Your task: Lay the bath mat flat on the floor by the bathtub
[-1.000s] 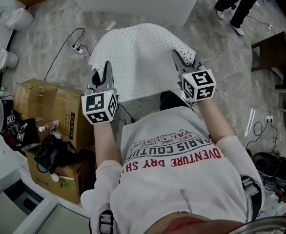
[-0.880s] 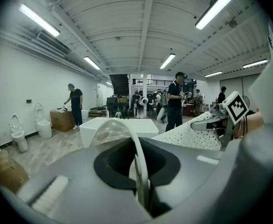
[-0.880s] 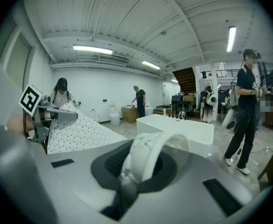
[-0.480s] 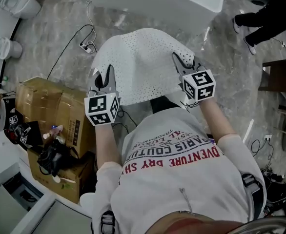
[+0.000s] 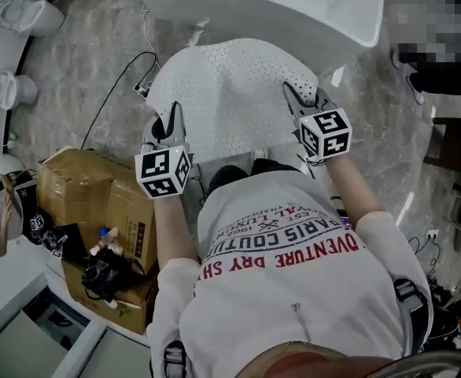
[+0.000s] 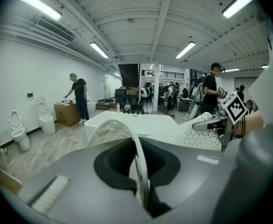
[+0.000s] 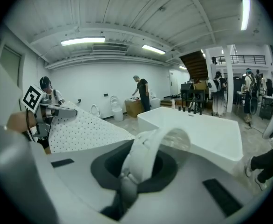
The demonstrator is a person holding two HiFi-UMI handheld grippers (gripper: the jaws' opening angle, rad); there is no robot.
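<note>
The white perforated bath mat [image 5: 230, 97] hangs spread between my two grippers, above the marble floor in front of the white bathtub [image 5: 293, 10]. My left gripper [image 5: 170, 126] is shut on the mat's near left edge. My right gripper [image 5: 297, 101] is shut on its near right edge. In the left gripper view a folded strip of mat [image 6: 139, 167] is pinched in the jaws, and the rest of the sheet [image 6: 192, 136] stretches right. The right gripper view shows a bunched mat corner [image 7: 143, 160] clamped in its jaws, with the bathtub [image 7: 197, 129] just ahead.
Cardboard boxes [image 5: 97, 199] with clutter stand at my left. Two toilets [image 5: 22, 14] line the left wall. A black cable and power strip [image 5: 141, 89] lie on the floor left of the mat. A person [image 5: 443, 65] stands at the right beside the tub.
I have moved forward with the mat; the bathtub now sits closer, just beyond the mat's far edge. Both grippers keep the same hold on the mat.
</note>
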